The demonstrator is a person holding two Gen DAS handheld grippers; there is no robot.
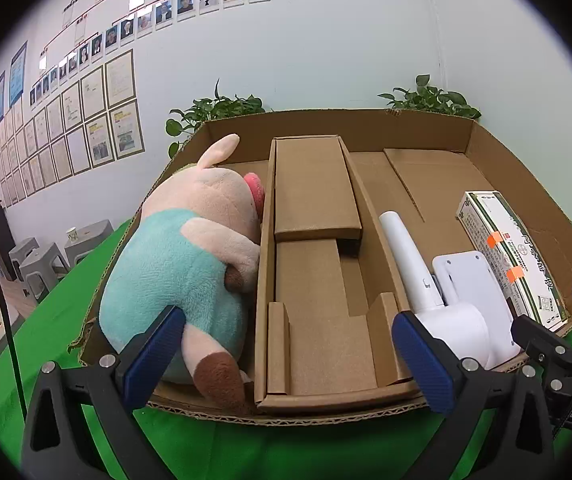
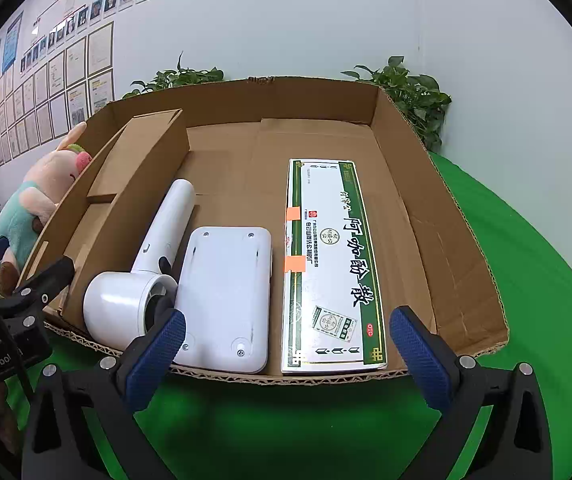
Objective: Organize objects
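A shallow cardboard tray (image 1: 326, 124) (image 2: 458, 240) lies on a green cloth. In its left part lies a plush pig (image 1: 178, 264) (image 2: 26, 216) in teal clothes. A folded cardboard insert (image 1: 318, 264) (image 2: 126, 184) fills the middle. To the right lie a white hair dryer (image 1: 434, 284) (image 2: 146, 272), a flat white device (image 2: 226, 296) (image 1: 470, 276) and a green-and-white medicine box (image 2: 330, 268) (image 1: 510, 252). My left gripper (image 1: 290, 356) is open and empty before the tray's near edge. My right gripper (image 2: 286, 356) is open and empty before the flat device and box.
The green cloth (image 2: 286, 432) (image 1: 246, 452) covers the table around the tray. Potted plants (image 1: 214, 112) (image 2: 410, 92) stand behind the tray against a white wall. Grey stools (image 1: 46, 260) stand at the far left. The right gripper's body shows at the right of the left wrist view (image 1: 558, 352).
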